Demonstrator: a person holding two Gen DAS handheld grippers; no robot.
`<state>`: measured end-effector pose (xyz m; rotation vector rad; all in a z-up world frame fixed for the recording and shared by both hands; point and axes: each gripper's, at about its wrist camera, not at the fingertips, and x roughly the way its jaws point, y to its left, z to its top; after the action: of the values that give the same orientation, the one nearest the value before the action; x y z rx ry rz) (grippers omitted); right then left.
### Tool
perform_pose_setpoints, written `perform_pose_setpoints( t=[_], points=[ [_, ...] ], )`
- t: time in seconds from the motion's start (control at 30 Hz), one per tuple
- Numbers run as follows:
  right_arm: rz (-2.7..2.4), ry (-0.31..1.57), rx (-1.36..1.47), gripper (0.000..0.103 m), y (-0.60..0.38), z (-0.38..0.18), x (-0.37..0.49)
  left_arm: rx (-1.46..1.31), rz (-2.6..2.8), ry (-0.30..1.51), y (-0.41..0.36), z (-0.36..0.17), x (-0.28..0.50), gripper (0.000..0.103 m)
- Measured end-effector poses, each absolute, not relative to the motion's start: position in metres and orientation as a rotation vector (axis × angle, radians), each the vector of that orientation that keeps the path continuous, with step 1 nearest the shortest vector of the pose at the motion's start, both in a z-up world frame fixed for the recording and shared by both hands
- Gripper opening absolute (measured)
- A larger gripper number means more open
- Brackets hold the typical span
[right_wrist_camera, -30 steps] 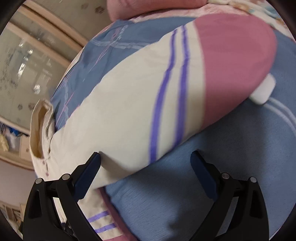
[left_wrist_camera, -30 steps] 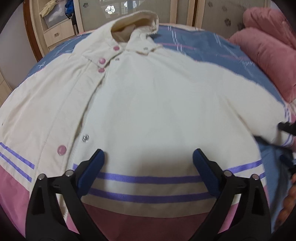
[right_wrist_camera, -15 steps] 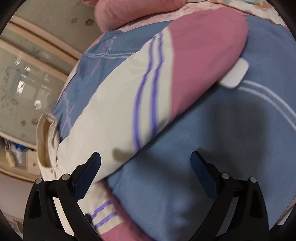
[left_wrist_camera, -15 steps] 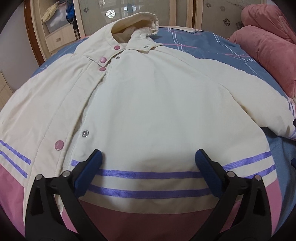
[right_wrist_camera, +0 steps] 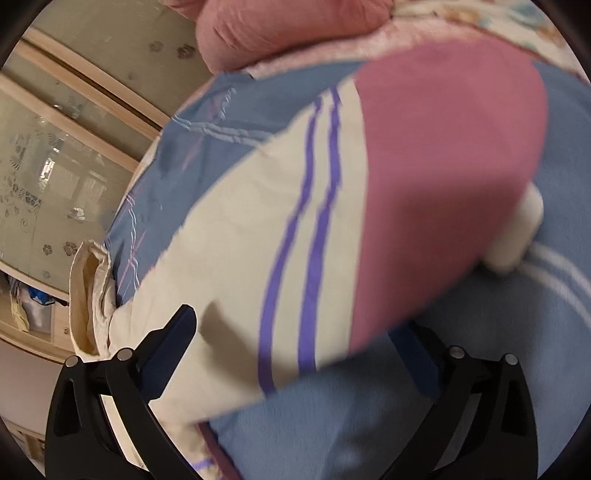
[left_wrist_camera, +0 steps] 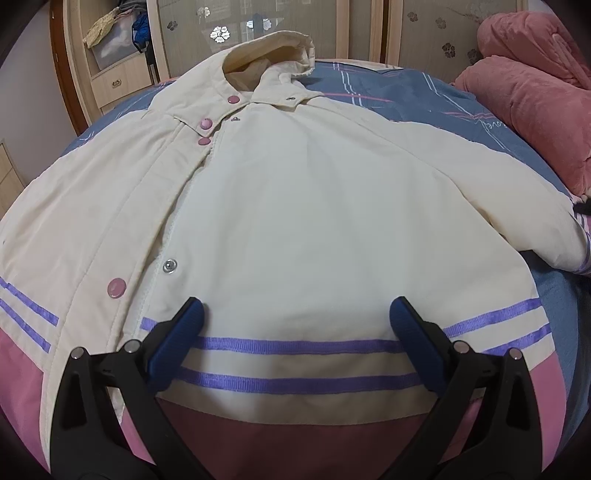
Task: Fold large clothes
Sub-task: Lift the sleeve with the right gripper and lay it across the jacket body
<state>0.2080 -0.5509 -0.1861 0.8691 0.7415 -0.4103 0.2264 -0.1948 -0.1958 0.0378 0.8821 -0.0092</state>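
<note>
A cream jacket (left_wrist_camera: 295, 206) with purple stripes, a pink hem and pink snap buttons lies spread face up on a blue bedspread (left_wrist_camera: 399, 96), collar at the far end. My left gripper (left_wrist_camera: 297, 325) is open and empty, hovering over the hem stripes. In the right wrist view the jacket's right sleeve (right_wrist_camera: 332, 221) fills the middle, its pink cuff end (right_wrist_camera: 443, 177) to the right. My right gripper (right_wrist_camera: 299, 332) is open, its jaws either side of the sleeve; the right jaw is partly hidden under the cloth.
Pink pillows (left_wrist_camera: 532, 96) lie at the right of the bed, also in the right wrist view (right_wrist_camera: 280, 26). Wooden sliding doors (left_wrist_camera: 258, 26) and a shelf with drawers (left_wrist_camera: 110, 62) stand beyond the bed's far edge.
My left gripper has backed off slightly, showing more of the jacket. My right gripper has closed in on the sleeve, which now lies between its jaws.
</note>
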Motion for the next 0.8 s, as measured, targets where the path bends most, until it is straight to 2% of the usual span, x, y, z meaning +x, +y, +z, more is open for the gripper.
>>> perform_pose_setpoints(
  t=[0.1,0.3,0.37,0.4,0.43,0.47,0.5,0.63,0.8],
  points=[
    [-0.453,0.728,0.837,0.102,-0.559,-0.19,0.218,0.034,-0.018,0.878,-0.194,-0.196,0.225,0.101],
    [-0.472,0.613,1.073,0.099,-0.608,-0.198,0.212,0.035,-0.025,0.885,-0.193,-0.197,0.226,0.101],
    [-0.488,0.561,1.077,0.079,-0.621,-0.197,0.208,0.037,-0.024,0.882,-0.193,-0.197,0.226,0.101],
    [-0.519,0.557,1.05,0.051,-0.624,-0.195,0.205,0.036,-0.024,0.881,-0.193,-0.197,0.226,0.101],
    [-0.543,0.552,1.03,0.029,-0.626,-0.193,0.202,0.035,-0.024,0.88,-0.193,-0.197,0.226,0.101],
    [-0.526,0.537,1.041,0.025,-0.628,-0.193,0.199,0.035,-0.024,0.879,-0.193,-0.197,0.225,0.101],
    [-0.483,0.51,1.055,0.015,-0.626,-0.189,0.198,0.036,-0.023,0.879,-0.193,-0.197,0.226,0.101],
    [-0.352,0.403,0.865,0.013,-0.594,-0.142,0.198,0.044,-0.018,0.88,-0.194,-0.198,0.225,0.101],
    [0.049,0.314,0.607,0.013,-0.502,-0.086,0.209,-0.005,-0.031,0.867,-0.185,-0.191,0.224,0.101]
  ],
)
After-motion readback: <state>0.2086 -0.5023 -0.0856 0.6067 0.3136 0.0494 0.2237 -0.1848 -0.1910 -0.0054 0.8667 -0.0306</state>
